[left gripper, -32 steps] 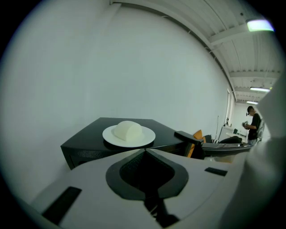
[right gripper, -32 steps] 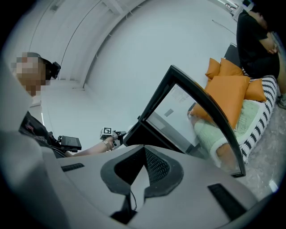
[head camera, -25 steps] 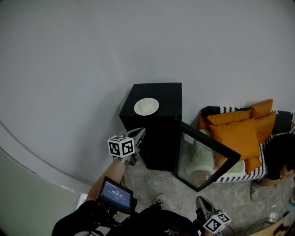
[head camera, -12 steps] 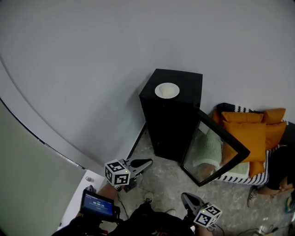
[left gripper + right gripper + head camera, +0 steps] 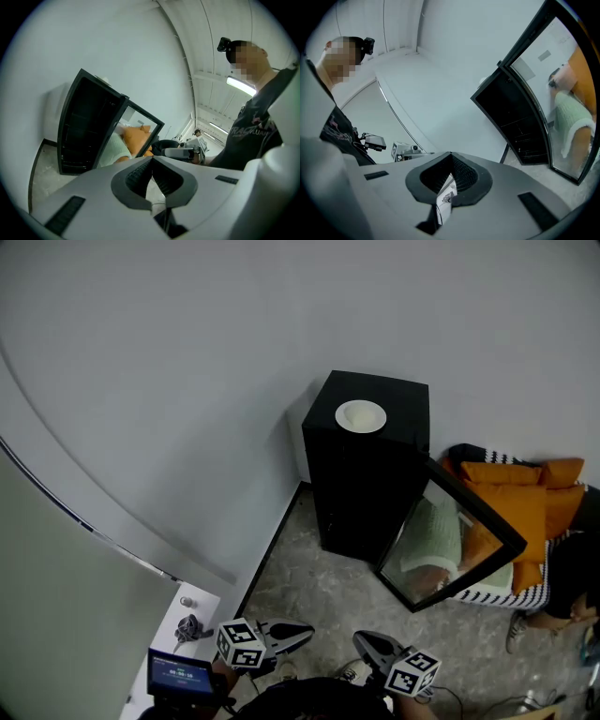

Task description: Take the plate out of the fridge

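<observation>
A white plate (image 5: 361,415) lies on top of the black fridge (image 5: 367,474), which stands against the wall. The fridge's glass door (image 5: 452,542) hangs wide open to the right. Both grippers are low in the head view, far from the fridge, over the floor. My left gripper (image 5: 306,631) is shut and holds nothing; in its own view its closed tips (image 5: 152,159) point toward the open fridge (image 5: 84,126). My right gripper (image 5: 360,641) is shut too and empty, with the fridge (image 5: 515,122) and door (image 5: 562,93) ahead of its tips (image 5: 451,155).
A sofa with orange cushions (image 5: 511,507) and a striped cover stands right of the door; a person (image 5: 574,568) sits at its far end. A small white table (image 5: 190,626) is at the lower left. A wrist screen (image 5: 180,676) glows blue. Grey stone floor (image 5: 319,587) lies before the fridge.
Both grippers have drawn back from the fridge toward the bottom of the head view; the left one was beside the fridge's left side. The plate stays on top, the door open.
</observation>
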The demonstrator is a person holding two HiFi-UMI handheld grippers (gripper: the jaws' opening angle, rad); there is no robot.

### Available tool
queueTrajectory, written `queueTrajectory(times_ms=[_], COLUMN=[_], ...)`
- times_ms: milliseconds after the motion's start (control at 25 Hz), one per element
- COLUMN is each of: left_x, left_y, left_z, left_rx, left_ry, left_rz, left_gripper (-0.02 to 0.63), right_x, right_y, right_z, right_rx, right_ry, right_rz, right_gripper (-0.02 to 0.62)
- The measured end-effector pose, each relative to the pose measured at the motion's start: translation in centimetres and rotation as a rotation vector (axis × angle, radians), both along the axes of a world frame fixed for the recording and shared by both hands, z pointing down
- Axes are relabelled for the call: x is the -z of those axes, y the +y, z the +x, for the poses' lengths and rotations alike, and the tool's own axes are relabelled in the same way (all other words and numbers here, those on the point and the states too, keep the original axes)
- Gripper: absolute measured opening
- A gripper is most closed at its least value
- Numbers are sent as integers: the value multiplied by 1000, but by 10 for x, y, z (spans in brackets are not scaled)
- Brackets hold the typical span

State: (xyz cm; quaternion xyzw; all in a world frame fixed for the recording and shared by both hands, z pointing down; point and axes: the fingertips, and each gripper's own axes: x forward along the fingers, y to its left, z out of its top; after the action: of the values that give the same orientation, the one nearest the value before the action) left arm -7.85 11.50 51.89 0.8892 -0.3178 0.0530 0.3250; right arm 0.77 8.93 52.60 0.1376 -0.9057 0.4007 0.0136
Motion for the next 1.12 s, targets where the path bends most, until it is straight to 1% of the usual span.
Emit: queueTrajectory(times_ms=[160, 320, 400, 520, 600, 720, 920, 1120], left_x=[-5, -4, -4, -4, -9, -17, -22, -28], left_y=[43, 73, 81, 89, 97, 109, 125, 139], left_z=[-9, -23, -31, -41, -47, -51, -52, -55], left_rx=[-97, -179, -180, -147, -145, -172, -174, -168], left_ry=[16, 27, 36, 65, 65, 48, 74, 103], left_rz=[-20, -16, -10, -3, 0, -18, -31, -44], left_gripper=[6, 6, 6, 6, 6, 6, 6, 6], right_x=[9, 19, 22, 22, 20, 18, 9, -4], right_y=[21, 47, 60, 78, 88, 100, 124, 148], right_z=[-33, -58, -65, -71, -75, -81, -87, -94], right_rx=[4, 0, -3, -28, -51, -77, -87, -71], right_ry=[17, 59, 85, 108, 119, 122, 135, 162], right_rz=[31, 91, 121, 138, 131, 107, 87, 95], right_gripper=[-3, -3, -3, -3, -3, -3, -3, -3])
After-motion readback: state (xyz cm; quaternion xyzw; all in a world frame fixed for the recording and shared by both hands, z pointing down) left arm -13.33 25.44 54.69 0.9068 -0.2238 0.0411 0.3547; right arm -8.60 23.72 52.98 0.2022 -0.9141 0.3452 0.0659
